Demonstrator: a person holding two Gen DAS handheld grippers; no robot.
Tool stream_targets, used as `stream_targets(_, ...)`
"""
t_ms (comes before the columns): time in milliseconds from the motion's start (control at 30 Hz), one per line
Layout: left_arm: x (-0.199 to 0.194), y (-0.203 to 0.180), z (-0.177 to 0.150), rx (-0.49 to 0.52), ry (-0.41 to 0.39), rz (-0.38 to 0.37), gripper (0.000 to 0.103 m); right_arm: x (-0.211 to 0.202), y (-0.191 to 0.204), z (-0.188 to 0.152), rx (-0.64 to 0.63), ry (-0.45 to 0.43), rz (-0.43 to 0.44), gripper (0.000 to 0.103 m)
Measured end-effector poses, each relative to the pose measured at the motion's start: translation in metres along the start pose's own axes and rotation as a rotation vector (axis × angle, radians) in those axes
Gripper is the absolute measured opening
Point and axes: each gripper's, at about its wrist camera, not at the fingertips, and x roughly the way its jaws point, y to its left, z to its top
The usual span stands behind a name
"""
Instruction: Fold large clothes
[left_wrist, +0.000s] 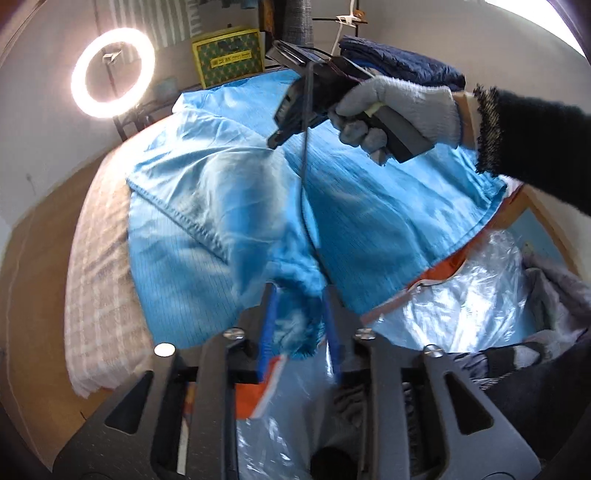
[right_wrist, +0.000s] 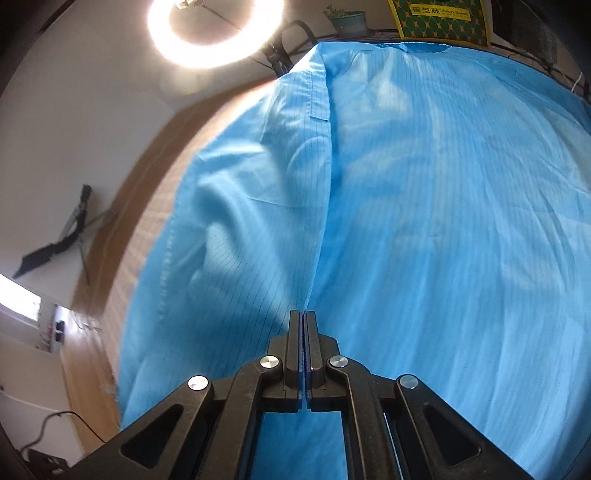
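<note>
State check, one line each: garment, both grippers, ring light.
blue garment: spread over the bed, wrinkled, one cuff lifted.
left gripper: jaws partly open, bunched cuff between them.
right gripper: jaws shut at a fold line; whether cloth is pinched, cannot tell.
ring light: on.

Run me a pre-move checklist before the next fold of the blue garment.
1. Left gripper has cloth: ok, a bunched blue cuff sits between its fingers, though the pads look slightly apart.
2. Right gripper closed: ok, jaws together at a crease of the blue garment.
3. Right gripper actually pinching fabric: cannot tell, contact is hidden at the tips.
4. Garment spread flat: not ok, folds and wrinkles show.
5. Cable clear of the fold: not ok, it hangs across the garment.
6. Gloved hand off the cloth: ok, it is above it.
</note>
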Motion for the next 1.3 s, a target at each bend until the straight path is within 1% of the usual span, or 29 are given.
stream_targets(67, -0.009, 0.007, -0.005, -0.037, -0.002, -0.011, 0.038, -0.001, 0.0, 0.0, -0.027, 0.01, -0.04, 0.001)
stream_targets(100, -0.012, 0.01, -0.007, -0.056, -0.003, -0.016, 0.038, -0.004, 0.001, -0.005, -0.044, 0.019, -0.063, 0.005)
stream_targets(133, -0.016, 0.016, -0.008, -0.09, -0.007, -0.019, 0.038, -0.004, 0.001, -0.006, -0.058, 0.031, -0.083, 0.007)
stream_targets(167, -0.018, 0.021, -0.009, -0.116, -0.009, -0.019, 0.038, -0.006, 0.002, -0.007, -0.072, 0.031, -0.095, 0.023)
stream_targets(200, -0.018, 0.029, -0.01, -0.157, -0.006, -0.022, 0.038, -0.012, 0.003, -0.01, -0.084, 0.012, -0.102, 0.036)
stream_targets(233, -0.016, 0.036, -0.01, -0.2, -0.001, -0.026, 0.038, -0.018, 0.003, -0.012, -0.089, -0.002, -0.108, 0.037)
stream_targets(300, -0.007, 0.053, -0.012, -0.313, 0.015, -0.06, 0.038, -0.029, 0.008, -0.018, -0.092, -0.027, -0.109, 0.037)
stream_targets(367, 0.008, 0.066, -0.017, -0.425, 0.041, -0.116, 0.038, -0.041, 0.021, -0.021, -0.111, -0.049, -0.071, 0.037)
stream_targets(400, 0.015, 0.07, -0.019, -0.465, 0.051, -0.133, 0.038, -0.047, 0.031, -0.025, -0.132, -0.056, -0.046, 0.038)
stream_targets(467, 0.03, 0.079, -0.027, -0.571, 0.07, -0.202, 0.038, -0.054, 0.055, -0.028, -0.189, -0.066, -0.009, 0.039)
stream_targets(533, 0.043, 0.083, -0.037, -0.647, 0.086, -0.235, 0.039, -0.057, 0.083, -0.032, -0.257, -0.068, 0.023, 0.045)
stream_targets(567, 0.048, 0.083, -0.041, -0.672, 0.093, -0.242, 0.039, -0.055, 0.096, -0.031, -0.278, -0.066, 0.034, 0.052)
stream_targets(600, 0.052, 0.083, -0.045, -0.694, 0.098, -0.253, 0.039, -0.053, 0.107, -0.034, -0.3, -0.061, 0.044, 0.055)
stream_targets(667, 0.062, 0.083, -0.053, -0.742, 0.114, -0.284, 0.039, -0.043, 0.124, -0.032, -0.329, -0.041, 0.052, 0.055)
stream_targets(733, 0.07, 0.082, -0.061, -0.795, 0.124, -0.32, 0.039, -0.029, 0.136, -0.03, -0.347, -0.023, 0.039, 0.055)
stream_targets(800, 0.077, 0.082, -0.067, -0.843, 0.127, -0.352, 0.038, -0.011, 0.145, -0.025, -0.341, 0.006, 0.039, 0.055)
stream_targets(867, 0.08, 0.081, -0.069, -0.86, 0.115, -0.377, 0.038, 0.006, 0.152, -0.018, -0.323, 0.035, 0.05, 0.055)
stream_targets(933, 0.081, 0.079, -0.067, -0.856, 0.1, -0.384, 0.022, 0.023, 0.16, -0.011, -0.309, 0.056, 0.033, 0.055)
stream_targets(967, 0.08, 0.077, -0.066, -0.847, 0.094, -0.387, 0.012, 0.032, 0.163, -0.007, -0.304, 0.069, 0.018, 0.054)
stream_targets(1067, 0.075, 0.069, -0.062, -0.808, 0.063, -0.363, 0.005, 0.055, 0.169, 0.003, -0.294, 0.1, 0.002, 0.054)
stream_targets(1133, 0.07, 0.069, -0.061, -0.79, 0.052, -0.347, 0.004, 0.07, 0.176, 0.007, -0.306, 0.117, -0.023, 0.053)
stream_targets(1233, 0.063, 0.074, -0.062, -0.779, 0.037, -0.326, 0.002, 0.088, 0.188, 0.009, -0.345, 0.142, -0.081, 0.047)
stream_targets(1267, 0.062, 0.076, -0.064, -0.778, 0.034, -0.318, 0.002, 0.091, 0.192, 0.01, -0.362, 0.138, -0.102, 0.045)
stream_targets(1300, 0.06, 0.077, -0.065, -0.778, 0.031, -0.315, 0.001, 0.094, 0.196, 0.011, -0.379, 0.138, -0.12, 0.037)
